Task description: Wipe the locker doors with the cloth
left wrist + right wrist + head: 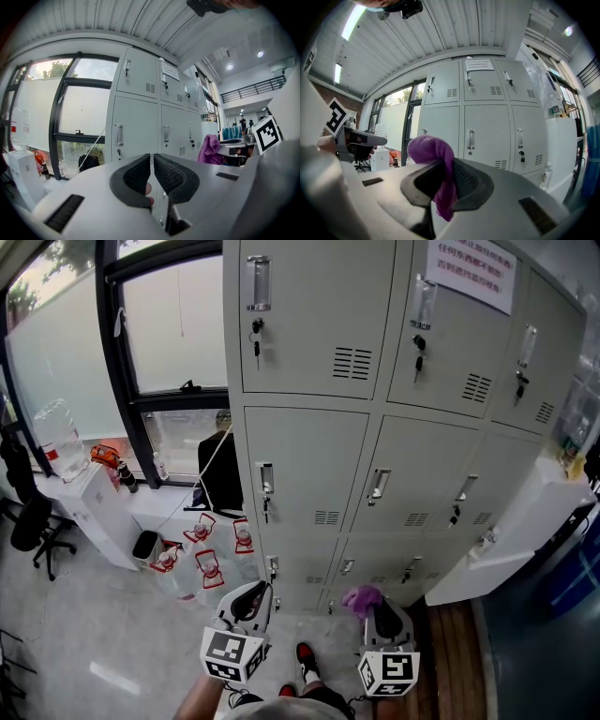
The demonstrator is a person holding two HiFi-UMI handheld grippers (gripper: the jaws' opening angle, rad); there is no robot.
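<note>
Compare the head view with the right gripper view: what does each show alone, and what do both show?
Only the head view shows the person's red shoe and the marker cube on the right hand-held gripper. Only the right gripper view shows the ribbed ceiling and the jaws closed on the purple cloth. Both show the grey lockers, the notice on a top door, and the cloth.

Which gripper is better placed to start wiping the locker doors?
Right. The right gripper is clamped on the purple cloth and faces the locker doors; the left gripper has its jaws together, no cloth.
</note>
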